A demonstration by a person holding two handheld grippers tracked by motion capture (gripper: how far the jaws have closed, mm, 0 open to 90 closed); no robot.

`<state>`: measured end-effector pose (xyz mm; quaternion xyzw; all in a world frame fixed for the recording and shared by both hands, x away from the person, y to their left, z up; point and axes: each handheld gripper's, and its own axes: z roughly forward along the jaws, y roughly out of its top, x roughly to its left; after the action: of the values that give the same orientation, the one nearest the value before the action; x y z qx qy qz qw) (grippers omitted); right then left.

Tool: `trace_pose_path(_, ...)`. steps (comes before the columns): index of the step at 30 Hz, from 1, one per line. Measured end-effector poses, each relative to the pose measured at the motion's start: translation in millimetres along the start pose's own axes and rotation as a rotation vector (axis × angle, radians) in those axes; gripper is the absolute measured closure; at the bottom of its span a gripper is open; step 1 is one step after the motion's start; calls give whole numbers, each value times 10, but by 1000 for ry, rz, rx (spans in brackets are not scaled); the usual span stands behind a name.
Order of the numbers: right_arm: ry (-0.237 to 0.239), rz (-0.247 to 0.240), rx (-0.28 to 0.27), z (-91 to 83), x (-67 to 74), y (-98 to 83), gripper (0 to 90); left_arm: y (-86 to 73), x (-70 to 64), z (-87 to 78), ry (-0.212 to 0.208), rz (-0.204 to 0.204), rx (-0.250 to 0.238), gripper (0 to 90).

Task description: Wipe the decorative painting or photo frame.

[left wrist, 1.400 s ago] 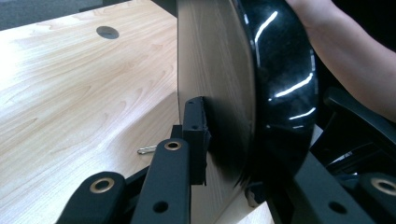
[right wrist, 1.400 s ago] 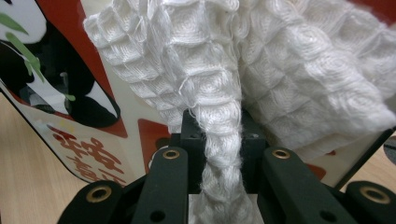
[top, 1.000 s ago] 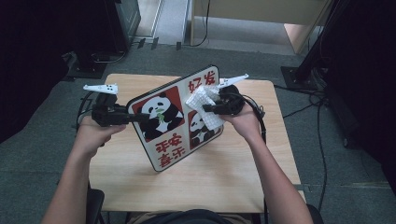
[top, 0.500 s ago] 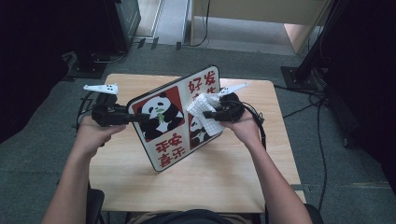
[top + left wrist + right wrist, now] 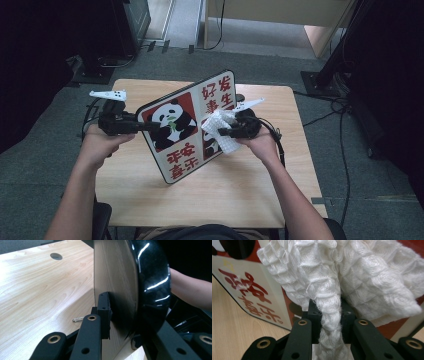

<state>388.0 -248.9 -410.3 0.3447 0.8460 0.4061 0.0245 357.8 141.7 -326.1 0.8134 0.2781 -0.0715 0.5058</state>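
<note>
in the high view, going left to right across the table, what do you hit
left black claw gripping the board's edge → rounded panda board with red characters → crumpled white waffle-weave cloth → right black claw pinching that cloth

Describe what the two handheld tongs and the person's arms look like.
Both the left tongs and the right tongs are black, with brass-coloured rivets on their linkages and a pale, dotted three-cornered plate on top. Black cables trail from each. The forearms are bare, no sleeves showing.
</note>
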Motion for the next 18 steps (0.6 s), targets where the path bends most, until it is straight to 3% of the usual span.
trace_pose_path(18, 14, 31, 68, 187, -58, -287, 767, -1, 3, 0, 1, -1, 0, 755)
